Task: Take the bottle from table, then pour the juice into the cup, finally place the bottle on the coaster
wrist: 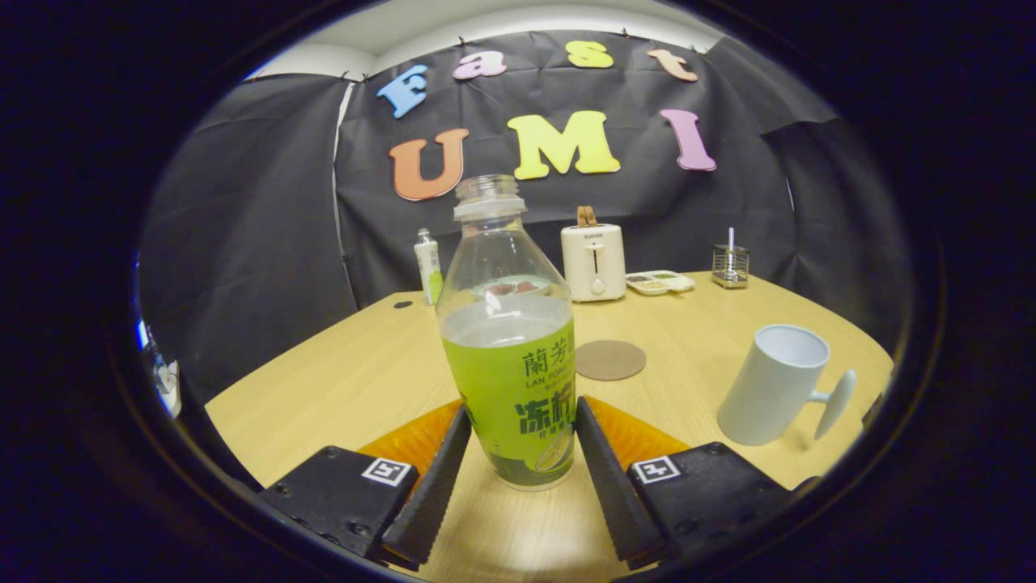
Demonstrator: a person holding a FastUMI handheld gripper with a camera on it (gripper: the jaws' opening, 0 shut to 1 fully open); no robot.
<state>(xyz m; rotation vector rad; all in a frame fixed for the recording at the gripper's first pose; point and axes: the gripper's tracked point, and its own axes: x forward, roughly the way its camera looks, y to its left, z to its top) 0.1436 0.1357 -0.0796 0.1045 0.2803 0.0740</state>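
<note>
While your gripper (518,453) pinches the uncapped clear plastic bottle (508,340) of green juice upright on the wooden table (356,372), fingers pressing both sides, the white mug (773,385) stands right.

bottle (510,356) between fingers (433,478), coaster (609,359) behind it, cup (773,385) right

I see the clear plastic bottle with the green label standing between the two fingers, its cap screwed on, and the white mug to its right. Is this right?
Not quite. In the gripper view the clear plastic bottle with the green label has no cap; its neck is open. It does stand between the fingers of the gripper, and the white mug is to its right.
</note>
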